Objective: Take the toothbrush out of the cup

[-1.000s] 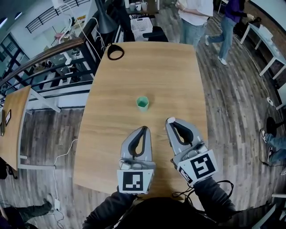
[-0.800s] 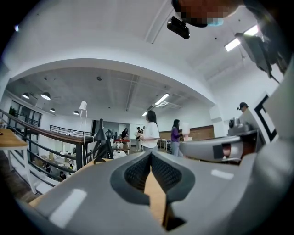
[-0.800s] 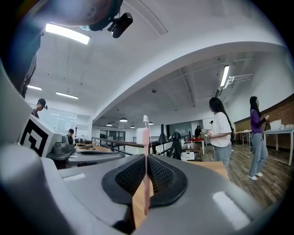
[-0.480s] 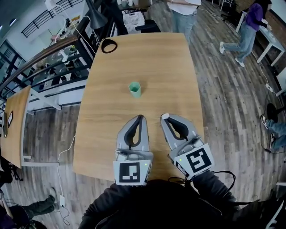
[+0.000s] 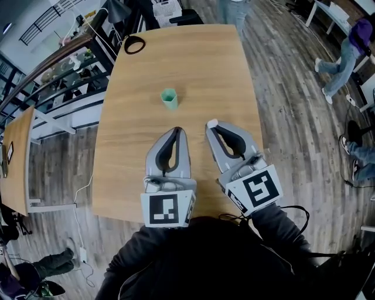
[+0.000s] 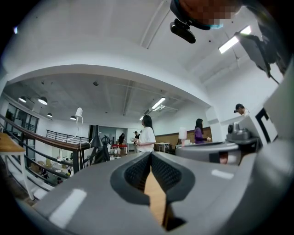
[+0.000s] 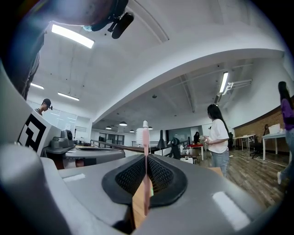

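The small green cup (image 5: pixel 169 98) stands upright on the wooden table (image 5: pixel 193 64), with nothing showing inside it. My right gripper (image 5: pixel 212 125) is nearer me and to the cup's right, level, shut on a pink toothbrush. In the right gripper view the toothbrush (image 7: pixel 145 137) stands upright between the pads, its white head sticking up above the jaws. My left gripper (image 5: pixel 177 130) lies beside the right one, just short of the cup, shut with nothing in it. The left gripper view shows the left gripper (image 6: pixel 150 155) with its tips together.
A black ring-shaped thing (image 5: pixel 134 44) lies at the table's far left corner. A white basket (image 5: pixel 166 9) sits beyond the far edge. A person (image 5: pixel 345 55) walks on the wood floor at the right. A railing (image 5: pixel 53 70) and a second table (image 5: pixel 14 158) are on the left.
The view has tilted, so cup and grippers sit higher in the picture. Both grippers drew back slightly from the cup, the right one still holding the toothbrush. People in the background walked on.
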Demonstrator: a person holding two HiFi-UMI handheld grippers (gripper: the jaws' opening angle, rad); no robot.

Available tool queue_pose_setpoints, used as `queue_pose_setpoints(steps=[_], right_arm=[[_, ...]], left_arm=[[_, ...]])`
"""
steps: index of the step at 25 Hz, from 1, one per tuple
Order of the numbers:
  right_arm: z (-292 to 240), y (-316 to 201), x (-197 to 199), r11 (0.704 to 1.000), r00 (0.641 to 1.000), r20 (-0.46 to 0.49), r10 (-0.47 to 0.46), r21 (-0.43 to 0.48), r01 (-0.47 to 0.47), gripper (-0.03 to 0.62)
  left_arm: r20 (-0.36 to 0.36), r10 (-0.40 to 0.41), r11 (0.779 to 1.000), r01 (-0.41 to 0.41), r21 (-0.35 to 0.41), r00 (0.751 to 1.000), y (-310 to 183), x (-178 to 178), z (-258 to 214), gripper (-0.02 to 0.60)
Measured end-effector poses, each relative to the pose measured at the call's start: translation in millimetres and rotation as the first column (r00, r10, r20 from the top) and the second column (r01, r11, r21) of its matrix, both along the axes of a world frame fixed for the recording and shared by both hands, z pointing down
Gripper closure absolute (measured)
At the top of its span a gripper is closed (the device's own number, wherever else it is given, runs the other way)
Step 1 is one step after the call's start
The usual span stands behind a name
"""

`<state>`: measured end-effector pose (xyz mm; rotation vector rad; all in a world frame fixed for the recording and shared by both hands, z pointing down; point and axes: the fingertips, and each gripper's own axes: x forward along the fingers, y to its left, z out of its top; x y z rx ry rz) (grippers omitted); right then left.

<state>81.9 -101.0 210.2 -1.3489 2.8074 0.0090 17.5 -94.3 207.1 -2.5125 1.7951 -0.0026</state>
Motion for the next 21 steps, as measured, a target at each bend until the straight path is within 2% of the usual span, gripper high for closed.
queue_pose_setpoints(steps=[3,7,21], right_arm=[[-2.4,0.4,0.9,1.000,1.000,0.008,0.002,0.003,-0.002,0.583],[-4.1,1.4,-0.4,1.000,1.000,0.021,-0.005,0.001,0.005,0.583],[-2.7,7.2,-5.8,1.000,1.000,0.016,-0.014,0.000,0.014,0.583]], left_arm=[[-0.001,0.008,1.000,-0.008,-0.009,1.000,2.0,2.9,-1.7,0.574],[0.007,0.003,1.000,-0.003,0.021,1.000,2.1,1.2,-7.1,0.574],[-0.007,0.007,1.000,-0.007,-0.016,1.000,9.9,-1.5,-2.0,0.574]])
